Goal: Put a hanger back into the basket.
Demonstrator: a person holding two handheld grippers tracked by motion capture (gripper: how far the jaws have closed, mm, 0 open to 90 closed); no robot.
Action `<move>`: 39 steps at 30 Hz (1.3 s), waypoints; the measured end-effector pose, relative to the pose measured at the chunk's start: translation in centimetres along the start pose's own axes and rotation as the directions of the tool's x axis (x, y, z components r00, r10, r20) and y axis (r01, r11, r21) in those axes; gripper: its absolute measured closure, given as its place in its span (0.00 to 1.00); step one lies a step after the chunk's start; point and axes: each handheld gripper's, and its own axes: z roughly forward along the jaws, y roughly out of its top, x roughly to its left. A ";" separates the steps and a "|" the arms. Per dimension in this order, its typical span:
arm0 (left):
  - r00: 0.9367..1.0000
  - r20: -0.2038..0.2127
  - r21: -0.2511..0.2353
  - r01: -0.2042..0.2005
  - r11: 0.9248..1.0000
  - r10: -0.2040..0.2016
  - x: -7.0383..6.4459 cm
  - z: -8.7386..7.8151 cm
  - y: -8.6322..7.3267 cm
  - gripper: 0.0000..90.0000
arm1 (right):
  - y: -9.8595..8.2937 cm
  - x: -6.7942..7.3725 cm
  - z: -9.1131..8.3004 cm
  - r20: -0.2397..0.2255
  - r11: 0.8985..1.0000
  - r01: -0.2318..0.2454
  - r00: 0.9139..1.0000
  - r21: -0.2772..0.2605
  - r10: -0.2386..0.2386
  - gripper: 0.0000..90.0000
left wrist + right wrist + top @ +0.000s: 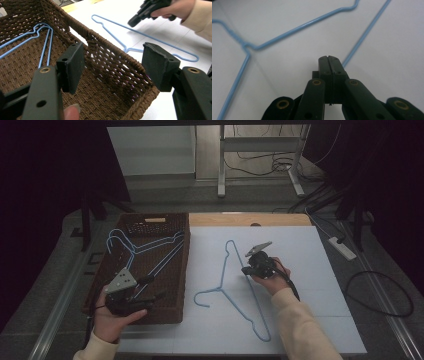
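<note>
Right gripper (250,266) hangs low over the white table (310,285), jaws pressed together on nothing, tip just beside the long bar of the blue hanger (235,285) lying flat there. Left gripper (150,287) sits above the near end of the brown wicker basket (180,270), jaws wide apart. More blue hangers (145,247) lie inside the basket.
</note>
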 end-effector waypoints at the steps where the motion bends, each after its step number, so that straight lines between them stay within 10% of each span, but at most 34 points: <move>1: 1.000 0.001 0.001 0.000 1.000 0.000 0.0 0.0 0.0 0.39 | 0.2 -0.2 0.5 -0.004 1.000 -0.007 1.000 0.001 0.007 1.00; 12: 1.000 -0.003 0.002 0.000 1.000 0.000 0.2 -0.3 0.0 0.39 | 2.1 -1.3 3.1 0.089 0.999 0.013 0.996 0.039 -0.017 1.00; 26: 1.000 0.002 0.007 -0.002 1.000 0.002 0.0 0.0 0.0 0.39 | 1.9 -1.3 3.0 0.096 0.997 0.003 0.995 0.073 -0.009 1.00; 39: 1.000 0.004 0.001 0.002 1.000 -0.002 0.1 -0.3 0.0 0.39 | -0.3 -3.2 0.7 0.163 0.989 -0.125 0.980 0.082 0.111 1.00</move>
